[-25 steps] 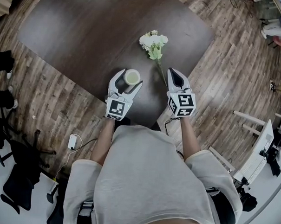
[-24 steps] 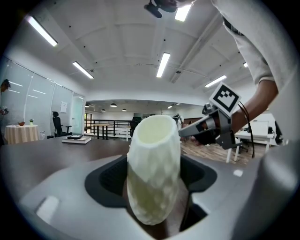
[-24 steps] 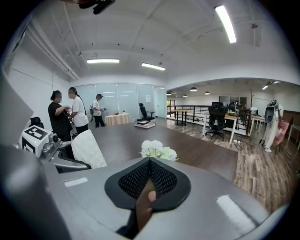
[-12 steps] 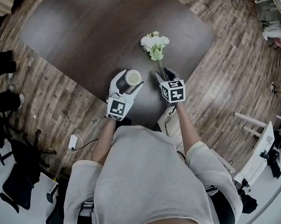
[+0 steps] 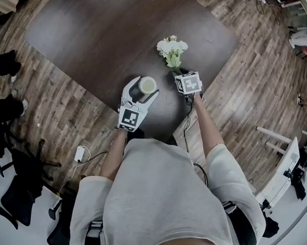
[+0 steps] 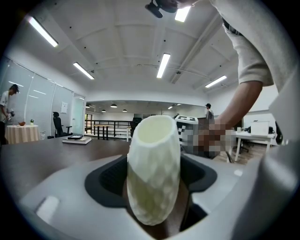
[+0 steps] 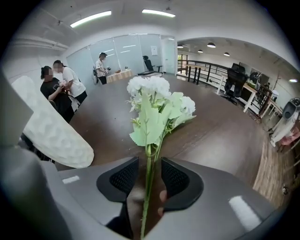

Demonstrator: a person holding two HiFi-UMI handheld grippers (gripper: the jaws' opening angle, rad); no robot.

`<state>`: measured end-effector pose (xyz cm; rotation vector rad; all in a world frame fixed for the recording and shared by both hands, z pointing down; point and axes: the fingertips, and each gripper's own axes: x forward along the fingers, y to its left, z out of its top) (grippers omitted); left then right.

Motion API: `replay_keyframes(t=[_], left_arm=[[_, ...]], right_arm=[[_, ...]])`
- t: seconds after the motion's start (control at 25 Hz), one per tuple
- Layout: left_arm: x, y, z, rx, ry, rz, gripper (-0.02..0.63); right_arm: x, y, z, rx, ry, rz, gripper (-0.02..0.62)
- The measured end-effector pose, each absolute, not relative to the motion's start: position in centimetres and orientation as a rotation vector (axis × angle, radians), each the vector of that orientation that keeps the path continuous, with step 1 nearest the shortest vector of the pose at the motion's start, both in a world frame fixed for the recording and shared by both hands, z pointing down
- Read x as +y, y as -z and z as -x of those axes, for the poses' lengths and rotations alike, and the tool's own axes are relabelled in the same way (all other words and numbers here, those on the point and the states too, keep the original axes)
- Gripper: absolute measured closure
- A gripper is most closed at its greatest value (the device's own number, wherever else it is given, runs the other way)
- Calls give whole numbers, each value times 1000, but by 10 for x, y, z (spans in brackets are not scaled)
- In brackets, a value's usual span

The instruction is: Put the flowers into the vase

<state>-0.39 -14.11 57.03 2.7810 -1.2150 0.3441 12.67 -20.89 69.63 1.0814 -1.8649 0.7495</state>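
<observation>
Between the right gripper's point(image 7: 149, 169) black, mesh-textured pads point(image 7: 177, 180) runs the thin green stem point(image 7: 147, 197) of the flowers point(image 7: 157, 101). The jaws are closing on it, with a sliver of gap on either side, so the pads do not yet pinch it. The stem is smooth and plastic-looking. It rises to flat, toothed pale-green leaves and a loose cluster of white, ruffled blossoms lying out over the table point(image 5: 99, 40).

Just left of it, the left gripper point(image 5: 142, 90) is clamped on the vase point(image 6: 153, 173). Its dark pads point(image 6: 105, 180) press the sides of a cream, matte vessel with a faceted, dimpled skin, swelling at the middle and narrowing to an open round mouth. Whether its base sits on the tabletop is hard to judge from these angles. The vase and the flowers are near each other but apart.

Both grippers have smooth grey shells, and the right one's marker cube point(image 5: 188, 83) faces up.

The table is dark brown with a fine wood grain and rounded corners. Under it lies a floor point(image 5: 253, 89) of mixed grey-brown planks. Around it is a large open office with long ceiling strip lights point(image 6: 163, 65), glass partitions point(image 7: 123, 55), desks and a few people point(image 7: 65, 89) standing.
</observation>
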Motion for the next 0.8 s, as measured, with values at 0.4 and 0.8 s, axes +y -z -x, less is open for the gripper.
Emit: replay_keyframes(t=[0.4, 0.8], left_arm=[[-140, -571, 3, -1219, -351, -2779, 267], [-140, -572, 5, -1232, -354, -2766, 267]], right_arm=[[-213, -696, -131, -1853, -752, -1123, 569], [-206, -657, -114, -2039, -738, -1188, 572]])
